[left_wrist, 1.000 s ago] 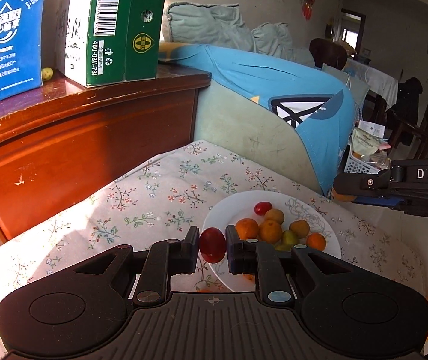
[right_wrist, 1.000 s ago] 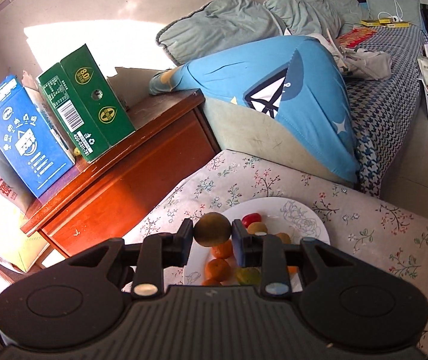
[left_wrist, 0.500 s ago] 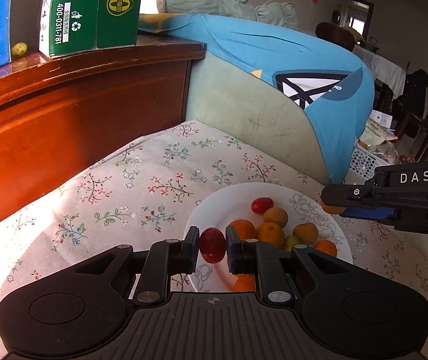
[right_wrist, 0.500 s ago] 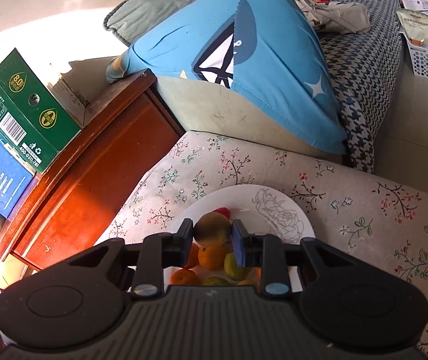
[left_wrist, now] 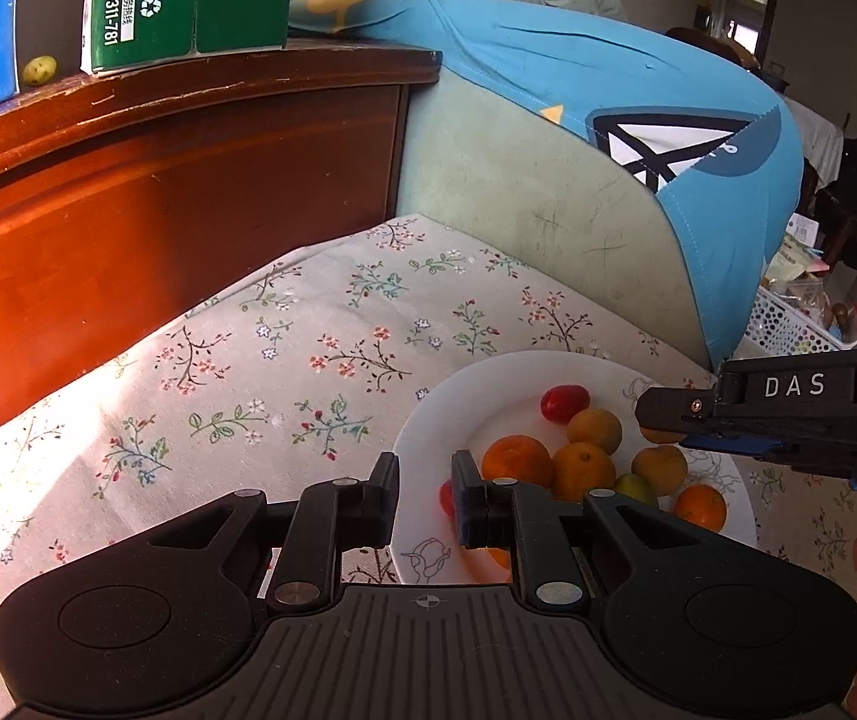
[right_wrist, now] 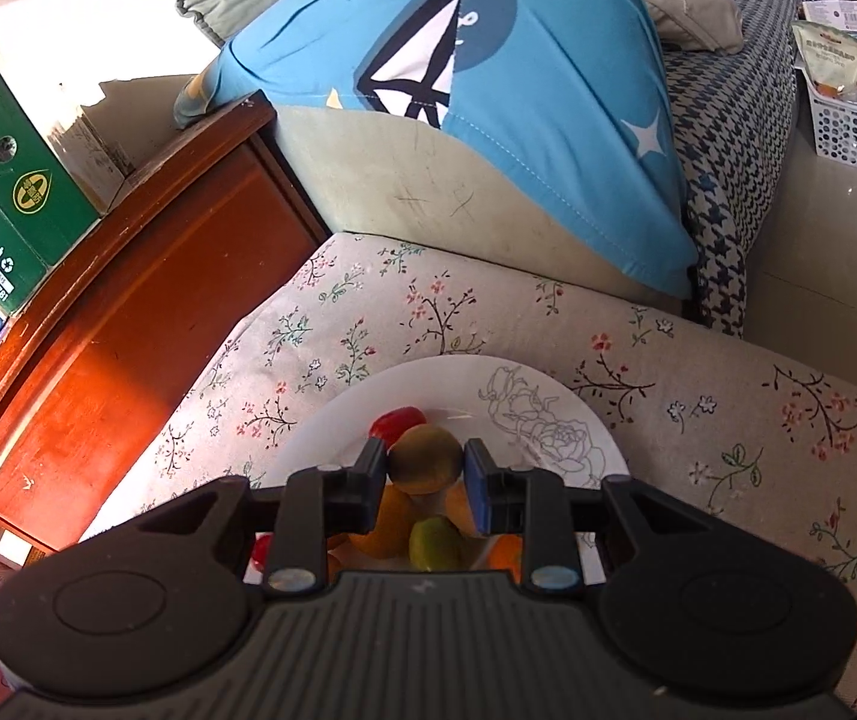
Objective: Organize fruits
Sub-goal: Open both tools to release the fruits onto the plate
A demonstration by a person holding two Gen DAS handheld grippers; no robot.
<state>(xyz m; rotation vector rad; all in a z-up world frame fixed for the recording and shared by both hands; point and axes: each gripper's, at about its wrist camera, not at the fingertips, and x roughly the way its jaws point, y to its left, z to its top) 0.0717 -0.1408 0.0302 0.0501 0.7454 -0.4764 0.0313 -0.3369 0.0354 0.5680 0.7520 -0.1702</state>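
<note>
The wooden cabinet [left_wrist: 158,210] fills the space ahead of my left gripper [left_wrist: 425,480] and to its left. A green carton [left_wrist: 188,0] stands on top of it. Straight ahead, further off, a blue cover [left_wrist: 608,78] is draped over a pale sofa arm. A floral cloth [left_wrist: 308,360] spreads out under both my tools, sunlit on the left.

The white plate [left_wrist: 446,402] lies on that cloth, just ahead of my left gripper and to its right, and directly under my right gripper [right_wrist: 425,468].

My left gripper's fingers stand a narrow gap apart, with nothing pinched between their tips. I see plate and cloth through the gap. A red fruit [left_wrist: 445,498] peeks out low against the inner edge of the right finger. I cannot tell whether it touches the finger.

My right gripper is pinching a round brown-green fruit [right_wrist: 425,459] between its pads, above the pile on the plate.

On the plate ahead of my left gripper lie oranges [left_wrist: 515,461], a red tomato [left_wrist: 563,403] at the far side, and a small green fruit [right_wrist: 433,543] below my right gripper's fingers.
</note>
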